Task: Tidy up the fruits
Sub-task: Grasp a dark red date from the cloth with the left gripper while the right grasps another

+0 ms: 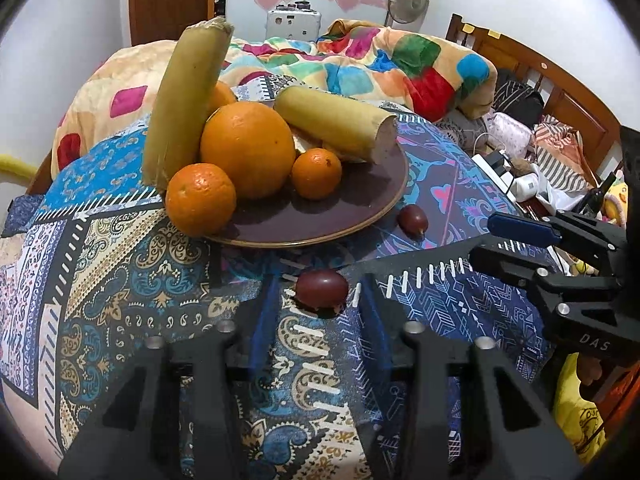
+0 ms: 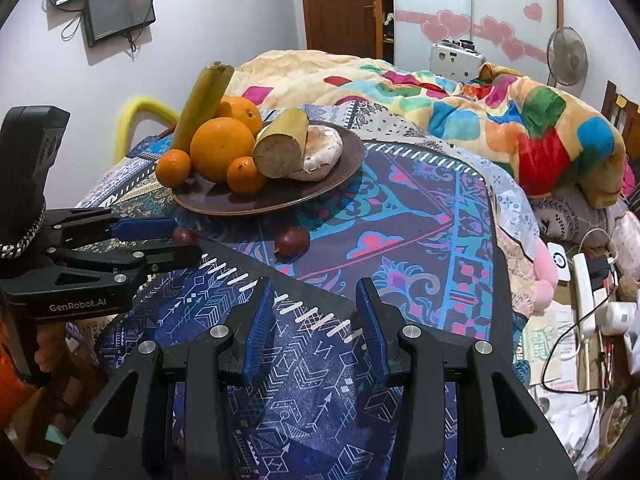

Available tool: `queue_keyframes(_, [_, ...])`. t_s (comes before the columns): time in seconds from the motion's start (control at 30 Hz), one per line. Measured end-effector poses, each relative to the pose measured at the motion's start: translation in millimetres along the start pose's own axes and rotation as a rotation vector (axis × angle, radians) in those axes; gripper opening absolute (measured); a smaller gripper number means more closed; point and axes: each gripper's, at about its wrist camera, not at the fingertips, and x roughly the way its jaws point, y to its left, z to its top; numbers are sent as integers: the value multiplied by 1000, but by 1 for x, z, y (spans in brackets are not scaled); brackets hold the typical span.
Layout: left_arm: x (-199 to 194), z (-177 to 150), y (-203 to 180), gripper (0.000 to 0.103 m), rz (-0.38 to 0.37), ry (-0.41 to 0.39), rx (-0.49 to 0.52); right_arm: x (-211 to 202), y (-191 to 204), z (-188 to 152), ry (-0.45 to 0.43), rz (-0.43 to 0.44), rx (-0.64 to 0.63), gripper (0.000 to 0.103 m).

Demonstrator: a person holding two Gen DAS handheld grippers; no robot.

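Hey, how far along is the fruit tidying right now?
Mostly done: oranges and cut stalks already sit on the plate. In hand: the left gripper brackets one small red fruit, jaws open. Left: the other red fruit lies on the cloth beside the plate. The right gripper is empty.

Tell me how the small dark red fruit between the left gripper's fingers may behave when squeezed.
The dark red fruit is oval and glossy, so it may slip or roll on the patterned cloth. The left gripper stands open around it; a gentle, centred squeeze seems wise.
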Motion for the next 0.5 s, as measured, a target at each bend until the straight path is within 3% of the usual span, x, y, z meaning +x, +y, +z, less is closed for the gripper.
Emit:
queue_keyframes(0.1, [1, 0, 1, 29, 2, -5, 3, 4, 1, 2, 3, 6, -2, 39])
queue_keyframes(0.5, [-16, 3, 8, 28, -14, -56, 20, 23, 14, 17, 26, 26, -47, 39])
